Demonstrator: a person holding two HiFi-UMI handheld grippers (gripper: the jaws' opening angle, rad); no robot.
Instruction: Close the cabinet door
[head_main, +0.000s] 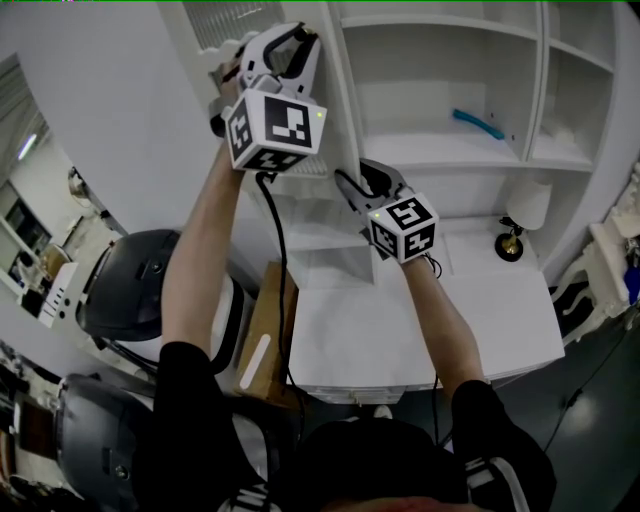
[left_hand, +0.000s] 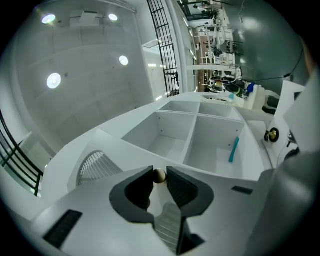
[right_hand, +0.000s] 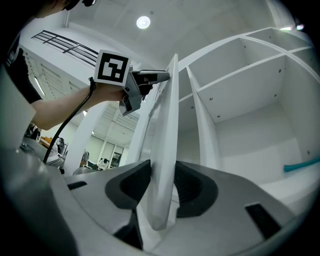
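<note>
The white cabinet (head_main: 450, 150) has open shelves, and its louvred door (head_main: 215, 25) stands ajar in front of them. In the left gripper view a small beige knob (left_hand: 159, 175) on the door (left_hand: 100, 145) sits between the dark pads of my left gripper (left_hand: 159, 181), which press on it from both sides. The same gripper (head_main: 255, 60) is high up in the head view. My right gripper (right_hand: 161, 187) straddles the door's free edge (right_hand: 167, 125) lower down, one pad against each face. It shows in the head view (head_main: 365, 185) just below the left one.
A teal tool (head_main: 477, 123) lies on a middle shelf. A small lamp (head_main: 520, 215) stands on the white counter (head_main: 400, 330) to the right. Dark rounded seats (head_main: 140, 290) and a cardboard box (head_main: 265, 340) are on the floor at lower left.
</note>
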